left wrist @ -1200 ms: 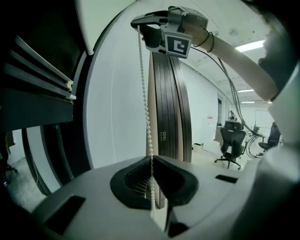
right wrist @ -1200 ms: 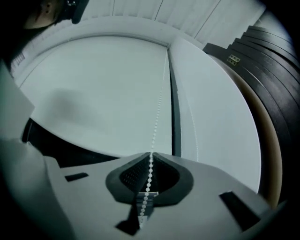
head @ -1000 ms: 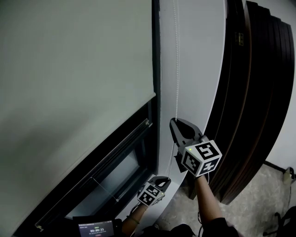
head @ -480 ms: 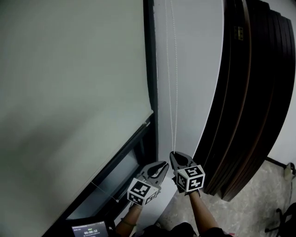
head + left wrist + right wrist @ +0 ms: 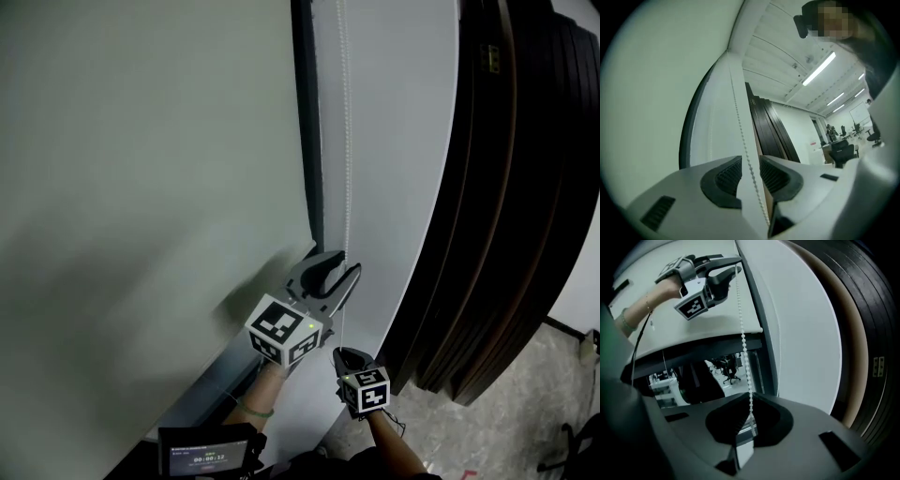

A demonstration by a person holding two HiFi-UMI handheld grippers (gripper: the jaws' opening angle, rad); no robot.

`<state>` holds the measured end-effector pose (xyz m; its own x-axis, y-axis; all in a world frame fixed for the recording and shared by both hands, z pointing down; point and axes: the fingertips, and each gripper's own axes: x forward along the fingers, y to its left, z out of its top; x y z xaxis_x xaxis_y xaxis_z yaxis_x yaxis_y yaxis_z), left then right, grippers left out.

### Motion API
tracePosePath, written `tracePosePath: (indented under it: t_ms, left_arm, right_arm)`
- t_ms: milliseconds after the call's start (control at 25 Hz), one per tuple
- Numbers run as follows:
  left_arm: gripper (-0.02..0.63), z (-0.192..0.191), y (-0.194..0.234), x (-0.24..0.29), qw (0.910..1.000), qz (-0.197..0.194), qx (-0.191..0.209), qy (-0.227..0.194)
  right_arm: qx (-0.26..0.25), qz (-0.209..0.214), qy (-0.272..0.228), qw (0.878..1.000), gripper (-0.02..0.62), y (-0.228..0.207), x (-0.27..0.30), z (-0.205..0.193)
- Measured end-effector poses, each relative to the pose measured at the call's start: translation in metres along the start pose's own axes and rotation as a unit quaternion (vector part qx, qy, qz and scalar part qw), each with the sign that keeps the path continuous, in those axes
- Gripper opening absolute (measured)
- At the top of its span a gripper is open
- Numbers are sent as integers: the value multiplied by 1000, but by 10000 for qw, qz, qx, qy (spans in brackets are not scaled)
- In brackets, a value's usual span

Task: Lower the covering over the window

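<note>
A pale roller blind (image 5: pixel 141 187) covers most of the window beside the dark frame (image 5: pixel 305 141). Its white bead chain (image 5: pixel 343 141) hangs straight down the white wall. My left gripper (image 5: pixel 345 264) is raised around the chain (image 5: pixel 740 126); its jaws are opening, with the chain running free between the pads (image 5: pixel 729 176). Lower down, my right gripper (image 5: pixel 339 354) is shut on the chain (image 5: pixel 743 341). In the right gripper view my left gripper (image 5: pixel 733 269) shows above, and the blind's bottom edge (image 5: pixel 693 341) hangs over a strip of uncovered glass (image 5: pixel 717 371).
Tall dark curved panels (image 5: pixel 506 187) stand close on the right of the white wall strip (image 5: pixel 394 141). A small screen with a timer (image 5: pixel 202 459) sits at the bottom edge. Speckled floor (image 5: pixel 553 403) shows at the lower right.
The blind has come down over most of the glass. My right gripper pulled the chain downward. My left gripper rose above the right one and opened around the chain.
</note>
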<state>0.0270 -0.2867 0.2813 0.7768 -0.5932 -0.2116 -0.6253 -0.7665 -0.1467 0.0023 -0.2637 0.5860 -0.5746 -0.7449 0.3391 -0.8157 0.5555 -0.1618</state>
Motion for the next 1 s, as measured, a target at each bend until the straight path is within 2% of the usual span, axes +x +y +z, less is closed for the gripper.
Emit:
tracePosePath:
  t_ms: [120,200,280,360,480,600,680,800,920,1000]
  left_arm:
    - [92,12,-4,2,9998,-54,91,-148]
    - [29,15,-4,1,9996,-48,-56,-272]
    - [18,17,1,-3,9983,27,-340,-472]
    - [14,15,5,-8,9974,151,-408,-568]
    - [12,-4,6,-10,9991,287,-176,-246]
    - [12,-22,8,-16,9980,402,-442,-227]
    - [12,-42,8,-21,9981,470,-400,64]
    - [12,-101,-2,-27,9944,420,-411,875]
    - [12,-171,-19,-42,9832,377,-818,1590]
    - [12,-205,-33,-53,9758,345,-969,1928]
  right_arm:
    - [4,54,-18,10000,18,5,2,1]
    - [44,65,-40,10000,18,5,1,1]
    - [109,96,-58,9999,20,6,-1,1]
    - [135,131,-20,9998,20,9,-3,-2]
    - [36,88,234,9997,20,8,-6,-18]
    - [-160,83,379,9991,20,4,-13,-34]
    - [-154,36,291,9995,20,0,-20,-32]
    - [-94,-80,-167,9998,23,-9,-33,0]
    - [-40,90,-887,9960,66,-9,-51,62]
    - [-64,402,-1462,9884,100,-2,-64,115]
